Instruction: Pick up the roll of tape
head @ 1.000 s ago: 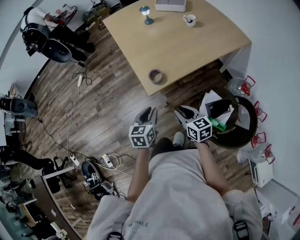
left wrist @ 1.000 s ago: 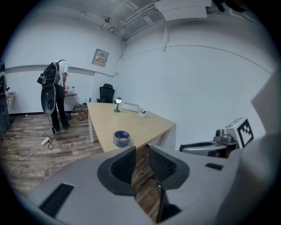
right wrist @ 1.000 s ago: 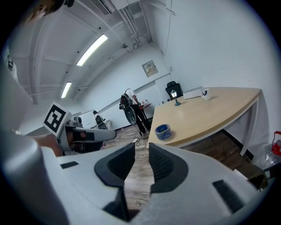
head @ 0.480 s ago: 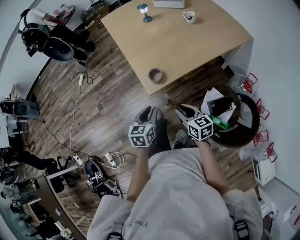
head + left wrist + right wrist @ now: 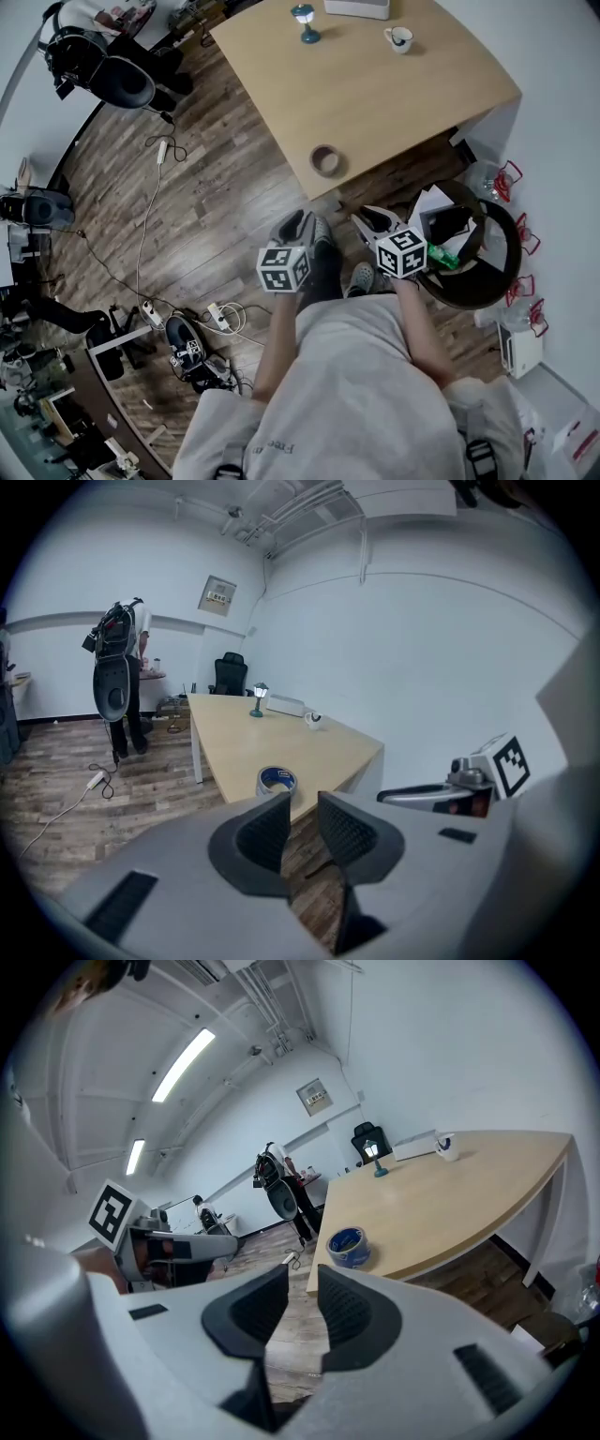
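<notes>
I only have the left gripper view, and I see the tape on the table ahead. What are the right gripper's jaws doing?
Observer: In its own view the right gripper has its jaws apart with nothing between them. The roll of tape lies ahead of it on the table.
Operator: Anything low on my right that I'm missing?
Observer: Yes. The head view shows a dark round bin on the floor just right of that gripper, with a green bottle and papers in it.
Operator: And on the left side?
Observer: A white power strip with its cables lies on the wood floor at the person's left.
</notes>
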`<state>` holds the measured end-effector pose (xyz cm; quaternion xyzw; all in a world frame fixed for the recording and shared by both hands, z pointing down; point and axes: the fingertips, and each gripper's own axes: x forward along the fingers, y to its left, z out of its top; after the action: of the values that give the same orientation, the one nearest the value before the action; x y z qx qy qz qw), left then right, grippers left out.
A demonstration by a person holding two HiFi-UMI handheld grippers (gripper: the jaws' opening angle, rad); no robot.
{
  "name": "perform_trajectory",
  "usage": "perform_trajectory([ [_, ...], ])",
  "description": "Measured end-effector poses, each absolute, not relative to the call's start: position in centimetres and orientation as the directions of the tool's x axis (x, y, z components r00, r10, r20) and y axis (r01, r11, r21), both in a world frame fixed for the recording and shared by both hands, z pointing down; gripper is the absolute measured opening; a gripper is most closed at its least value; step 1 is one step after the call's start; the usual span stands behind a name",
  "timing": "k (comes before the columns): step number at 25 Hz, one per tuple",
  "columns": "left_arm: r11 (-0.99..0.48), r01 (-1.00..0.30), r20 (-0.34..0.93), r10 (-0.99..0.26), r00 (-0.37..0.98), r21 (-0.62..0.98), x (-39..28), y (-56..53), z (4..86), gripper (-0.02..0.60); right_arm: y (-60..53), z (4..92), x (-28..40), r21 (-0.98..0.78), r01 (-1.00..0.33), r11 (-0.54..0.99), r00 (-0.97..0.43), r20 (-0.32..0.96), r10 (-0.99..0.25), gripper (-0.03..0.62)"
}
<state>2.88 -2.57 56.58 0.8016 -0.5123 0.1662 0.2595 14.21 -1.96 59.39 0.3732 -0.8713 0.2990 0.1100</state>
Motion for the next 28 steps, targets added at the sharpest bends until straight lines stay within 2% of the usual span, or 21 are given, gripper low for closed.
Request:
perform_trajectory([
  [19, -0.473, -0.826, 0.522, -0.643, 0.561, 0.305, -0.3, -16.2, 56.8, 0.087, -14.8, 60.7, 8.8, -0.42, -0.755, 0.504, -0.656, 0.492, -0.573, 0.1],
  [28, -0.554, -0.764, 0.525, -0.564, 0.637, 0.332, -1.4, -19.4, 58.3, 0.086, -18.4, 62.8, 8.0, -0.415, -0.797, 0.438, -0.604, 0.537, -0.59, 0.1],
])
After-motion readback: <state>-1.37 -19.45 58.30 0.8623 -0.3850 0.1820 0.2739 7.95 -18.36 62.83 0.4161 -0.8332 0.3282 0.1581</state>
